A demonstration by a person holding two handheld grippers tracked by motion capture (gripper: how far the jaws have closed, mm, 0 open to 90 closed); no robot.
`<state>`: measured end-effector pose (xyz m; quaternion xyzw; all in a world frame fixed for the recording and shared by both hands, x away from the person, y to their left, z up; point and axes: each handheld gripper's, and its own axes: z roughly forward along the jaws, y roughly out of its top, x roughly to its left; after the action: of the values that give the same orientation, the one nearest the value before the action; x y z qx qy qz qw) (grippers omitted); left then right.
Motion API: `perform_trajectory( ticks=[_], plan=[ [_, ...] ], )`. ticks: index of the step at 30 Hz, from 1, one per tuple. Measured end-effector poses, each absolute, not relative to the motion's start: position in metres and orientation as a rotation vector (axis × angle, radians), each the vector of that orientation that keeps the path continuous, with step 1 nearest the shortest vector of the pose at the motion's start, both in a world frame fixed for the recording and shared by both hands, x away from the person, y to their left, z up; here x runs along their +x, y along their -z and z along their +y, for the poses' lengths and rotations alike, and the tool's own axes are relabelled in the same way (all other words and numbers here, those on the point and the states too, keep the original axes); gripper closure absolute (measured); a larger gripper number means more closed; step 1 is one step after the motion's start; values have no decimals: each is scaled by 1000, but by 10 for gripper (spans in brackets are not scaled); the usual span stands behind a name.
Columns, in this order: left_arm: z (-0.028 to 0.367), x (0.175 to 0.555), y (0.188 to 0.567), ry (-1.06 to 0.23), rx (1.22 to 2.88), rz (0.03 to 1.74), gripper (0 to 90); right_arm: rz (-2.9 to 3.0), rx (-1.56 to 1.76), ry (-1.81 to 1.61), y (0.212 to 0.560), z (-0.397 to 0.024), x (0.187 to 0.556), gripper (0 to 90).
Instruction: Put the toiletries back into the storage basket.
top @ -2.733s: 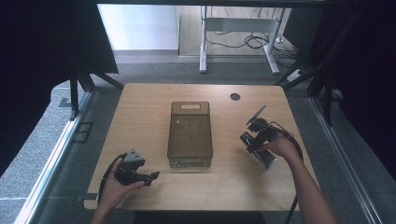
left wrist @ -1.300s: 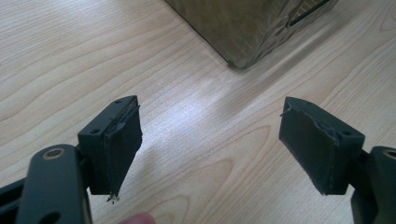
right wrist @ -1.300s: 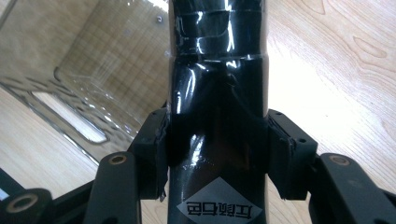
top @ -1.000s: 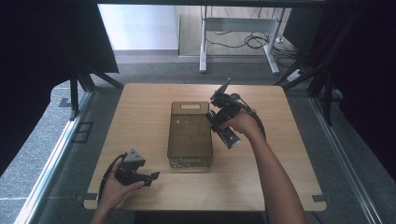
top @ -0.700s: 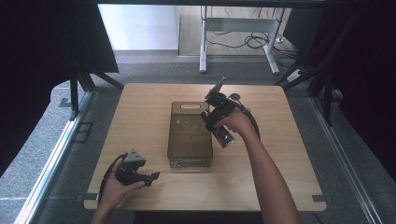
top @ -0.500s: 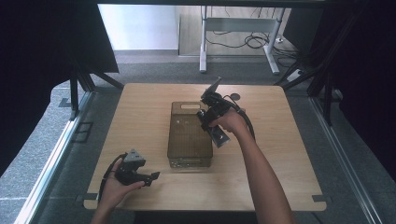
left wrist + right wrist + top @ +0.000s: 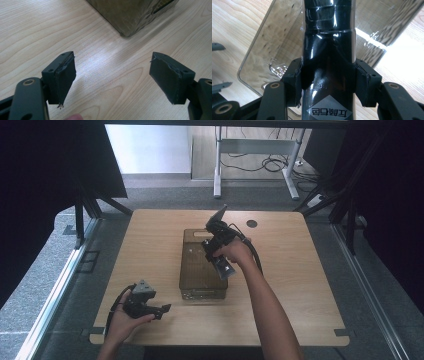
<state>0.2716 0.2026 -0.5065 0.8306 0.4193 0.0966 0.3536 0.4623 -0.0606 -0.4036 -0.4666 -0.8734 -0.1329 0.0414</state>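
A translucent brown box lies lengthwise in the middle of the wooden table. My right gripper hangs over the box's far right part. In the right gripper view it is shut on a glossy black packet wrapped in clear film, with a white diamond label near the jaws. The box lies under it. My left gripper rests near the table's front left. It stands open over bare wood, and a corner of the box lies just ahead of it.
A small dark round hole sits in the tabletop at the far right of the box. Beyond the table's far edge are grey floor and a desk frame with cables. Dark curtains flank both sides.
My right gripper has carried the black packet from the table's right side leftward to over the box. The left gripper has stayed put, open.
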Motion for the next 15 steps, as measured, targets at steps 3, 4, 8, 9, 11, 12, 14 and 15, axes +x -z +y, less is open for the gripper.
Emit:
perform_trajectory(
  ticks=[3,4,8,9,11,12,14,15],
  plan=[
    [203,271,506,-246,2141,1090,215,-2648,-1446,417,405,-56,463,470],
    [203,271,506,-248,2143,1086,216,-2644,-1452,418,406,-55,464,470],
    [204,271,506,-246,2141,1089,215,-2625,-1461,415,410,-49,465,470],
    [203,271,506,-245,2140,1092,215,-2622,-1464,409,411,-48,465,470],
    [203,271,506,-246,2139,1092,215,-2615,-1467,404,413,-45,465,470],
    [203,271,506,-246,2141,1090,216,-2616,-1468,404,413,-44,465,469],
    [204,272,506,-249,2145,1082,215,-2604,-1472,411,415,-42,466,469],
    [204,272,506,-249,2144,1083,216,-2601,-1476,413,416,-41,466,469]
  ],
)
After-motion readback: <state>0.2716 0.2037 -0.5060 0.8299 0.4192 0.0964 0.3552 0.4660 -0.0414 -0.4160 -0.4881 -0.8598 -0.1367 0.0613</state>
